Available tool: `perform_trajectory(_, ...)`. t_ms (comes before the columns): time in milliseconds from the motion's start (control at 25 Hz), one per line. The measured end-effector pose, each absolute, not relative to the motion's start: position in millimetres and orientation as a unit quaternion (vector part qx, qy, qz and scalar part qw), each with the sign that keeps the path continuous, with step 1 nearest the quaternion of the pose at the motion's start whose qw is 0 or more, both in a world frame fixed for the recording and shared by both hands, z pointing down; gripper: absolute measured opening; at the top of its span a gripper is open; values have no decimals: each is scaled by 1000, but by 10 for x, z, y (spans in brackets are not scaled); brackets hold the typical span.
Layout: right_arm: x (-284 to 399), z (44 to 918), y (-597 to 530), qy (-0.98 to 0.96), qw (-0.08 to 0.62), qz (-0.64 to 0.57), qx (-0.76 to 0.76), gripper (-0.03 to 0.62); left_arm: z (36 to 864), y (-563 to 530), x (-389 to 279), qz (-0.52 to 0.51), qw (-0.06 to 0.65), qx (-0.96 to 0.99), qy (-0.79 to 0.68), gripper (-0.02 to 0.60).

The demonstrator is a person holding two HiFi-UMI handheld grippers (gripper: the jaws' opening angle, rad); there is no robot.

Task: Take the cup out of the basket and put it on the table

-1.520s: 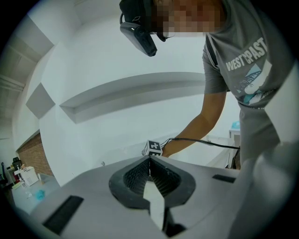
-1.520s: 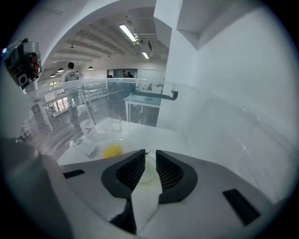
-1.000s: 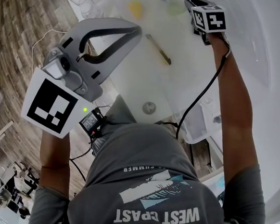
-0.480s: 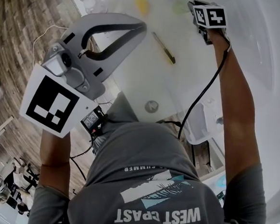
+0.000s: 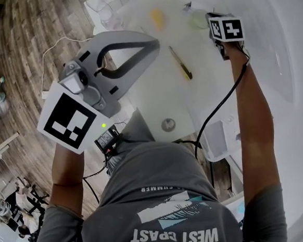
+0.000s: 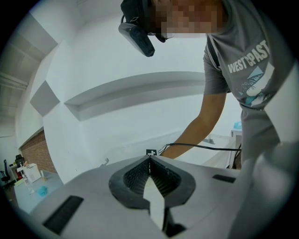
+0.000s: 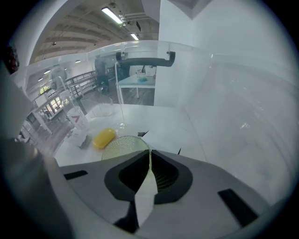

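The pale green, dotted cup (image 7: pixel 122 147) stands on the white table (image 5: pixel 159 87), and shows in the head view as the cup (image 5: pixel 198 18) at the far end. My right gripper (image 7: pixel 149 152) is shut, and the cup's right rim runs into the line where the jaws meet. Its marker cube (image 5: pixel 226 27) sits just right of the cup. A clear basket wall with a dark handle (image 7: pixel 145 58) rises behind. My left gripper (image 5: pixel 155 42) is shut on nothing and held high near my chest; in its own view the left gripper (image 6: pixel 150 158) points at a white wall and my arm.
A yellow oblong thing (image 7: pixel 103 138) lies just left of the cup, with a small carton (image 7: pixel 77 119) beyond it. A slim pen-like tool (image 5: pixel 180 63) and a round grey disc (image 5: pixel 168 125) lie on the table nearer me. Clear tubs (image 5: pixel 105 7) stand at the far left corner.
The head view has shifted, so everything sits lower and further right. The right gripper's cube has closed in slightly on the cup. The left gripper stays raised and shut.
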State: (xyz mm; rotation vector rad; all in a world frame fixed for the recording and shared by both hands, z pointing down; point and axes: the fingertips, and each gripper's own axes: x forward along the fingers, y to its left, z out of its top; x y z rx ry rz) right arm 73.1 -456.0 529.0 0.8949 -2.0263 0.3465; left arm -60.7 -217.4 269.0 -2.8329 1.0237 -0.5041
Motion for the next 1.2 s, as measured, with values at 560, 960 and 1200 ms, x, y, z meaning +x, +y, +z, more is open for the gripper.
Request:
perform_trajectory(560,730,4555,-4295,-848,384,97,351,29,2396,-1964,-489,-191,91,-917,339,11)
perform_trajectory(960,971,3772,-3859,-860,347,59,370,29,2057,-1638,-342,-188,123,-914,338,11)
perform_trajectory(1200,956,3241,-3626,-875,310,23,370,28,1949,-1549,-302,-175,154,-910,342,11)
